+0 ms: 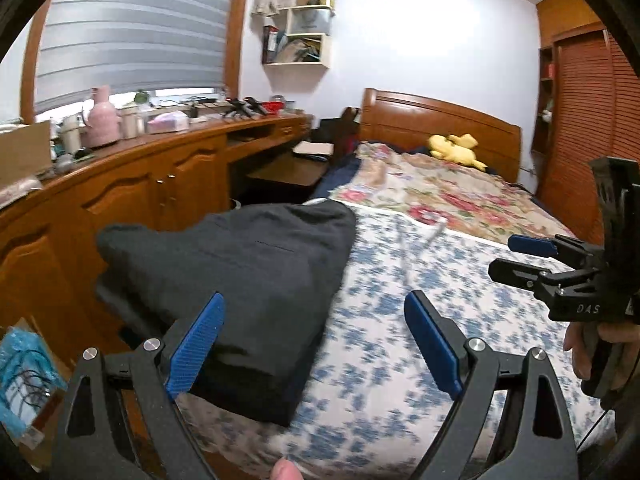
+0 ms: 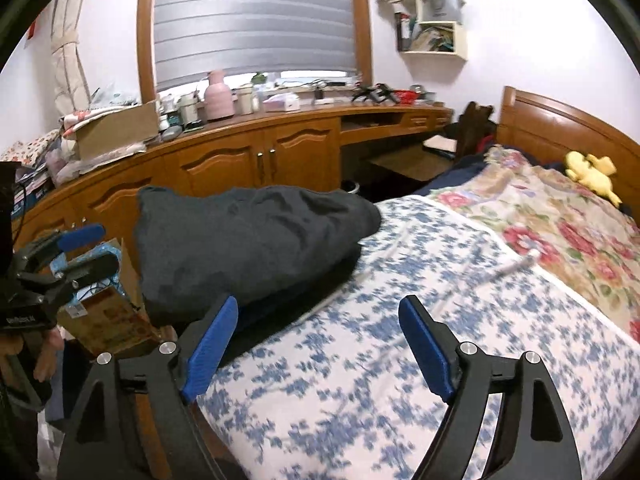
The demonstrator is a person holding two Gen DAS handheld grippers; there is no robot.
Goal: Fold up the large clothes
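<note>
A dark grey garment lies folded in a thick bundle at the left edge of the bed, on the blue-flowered sheet. It also shows in the right wrist view. My left gripper is open and empty, held above the bundle's near corner and the sheet. My right gripper is open and empty above the sheet, right of the bundle. The right gripper also shows at the right edge of the left wrist view, and the left gripper at the left edge of the right wrist view.
A floral quilt and a yellow plush toy lie toward the wooden headboard. A long wooden cabinet with a cluttered top runs along the left of the bed. A cardboard box sits on the floor by the bed.
</note>
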